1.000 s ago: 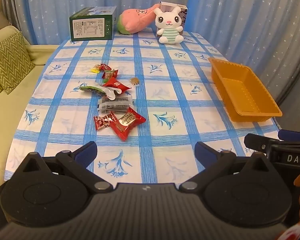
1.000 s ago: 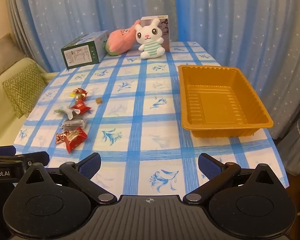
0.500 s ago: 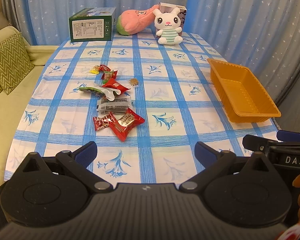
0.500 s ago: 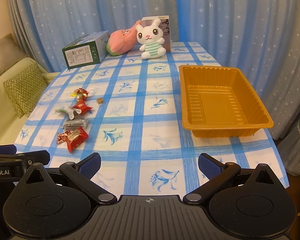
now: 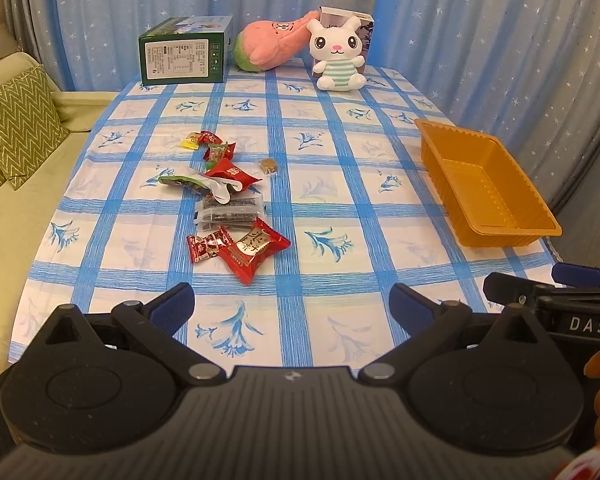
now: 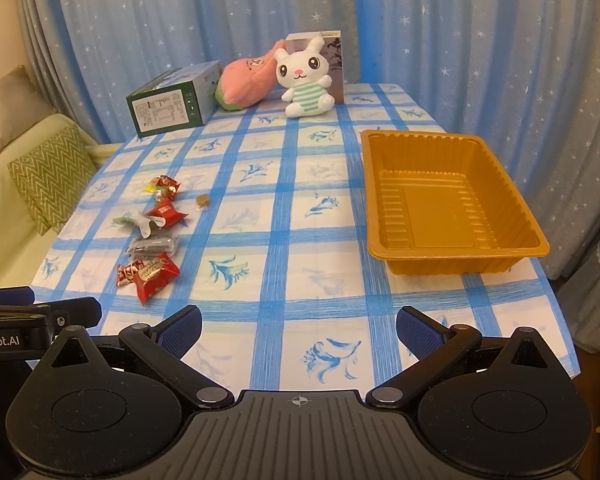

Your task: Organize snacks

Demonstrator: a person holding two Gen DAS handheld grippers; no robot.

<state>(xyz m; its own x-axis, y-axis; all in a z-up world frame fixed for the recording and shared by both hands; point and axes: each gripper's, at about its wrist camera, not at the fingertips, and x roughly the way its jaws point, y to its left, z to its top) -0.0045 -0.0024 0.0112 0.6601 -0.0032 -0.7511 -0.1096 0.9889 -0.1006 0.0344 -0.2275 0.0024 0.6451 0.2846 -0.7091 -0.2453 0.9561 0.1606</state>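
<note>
Both the left gripper and right gripper were spread wide, holding nothing. The snacks lay at 11 o'clock, the tray at 2 o'clock. Overlapping wrappers risked a double pick or slippage.

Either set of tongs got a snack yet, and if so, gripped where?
Nothing is held. The left tongs and right tongs are both open and empty above the near table edge; the snack packets lie on the tablecloth, untouched.

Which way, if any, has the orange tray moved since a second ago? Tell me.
No. The tray keeps its place against the tablecloth's blue stripes.
</note>
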